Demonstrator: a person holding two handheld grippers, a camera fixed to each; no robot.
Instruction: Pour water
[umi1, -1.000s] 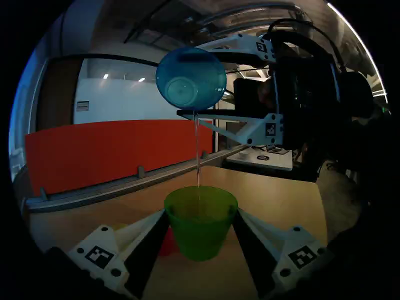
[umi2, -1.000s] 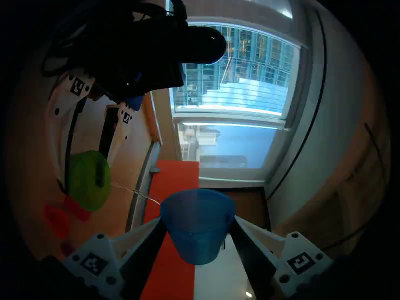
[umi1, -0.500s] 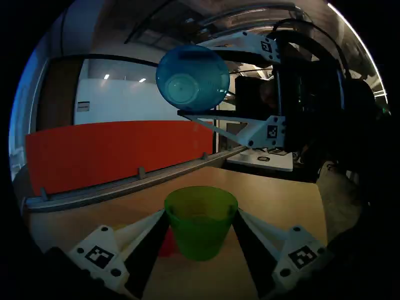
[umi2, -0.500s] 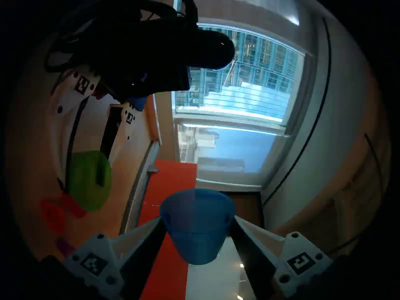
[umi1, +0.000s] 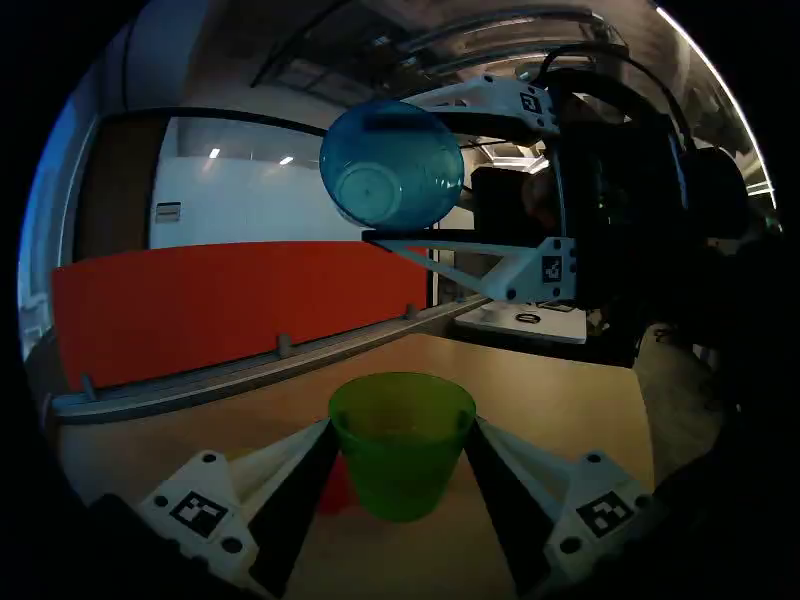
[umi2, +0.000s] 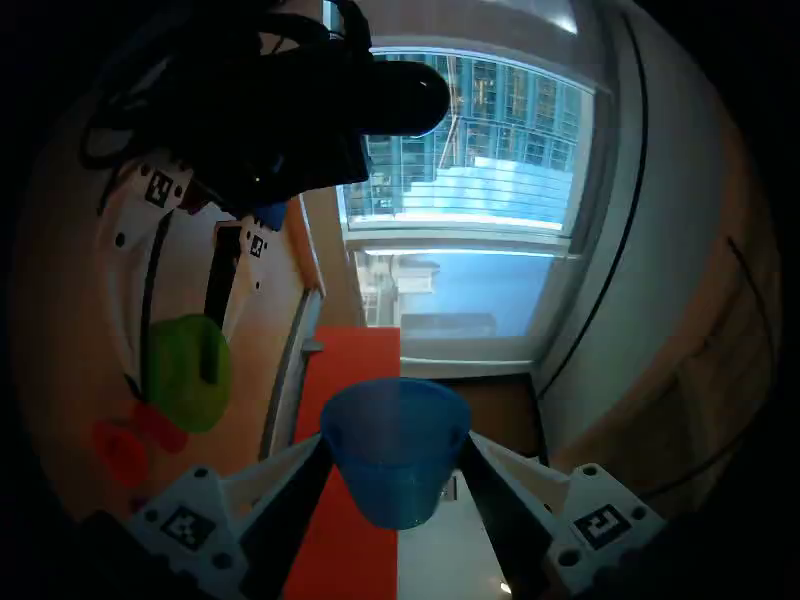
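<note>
Over table (umi1: 560, 390): green cup (umi1: 402, 440), blue cup (umi1: 392, 165) (tilted)

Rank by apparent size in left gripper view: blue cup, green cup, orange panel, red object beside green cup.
1. orange panel
2. green cup and blue cup: look alike, and green is nearer the camera, so unranked
3. red object, partly hidden

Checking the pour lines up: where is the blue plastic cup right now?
In the left gripper view, the blue plastic cup hangs tipped in the right tool, above the green plastic cup.
</note>
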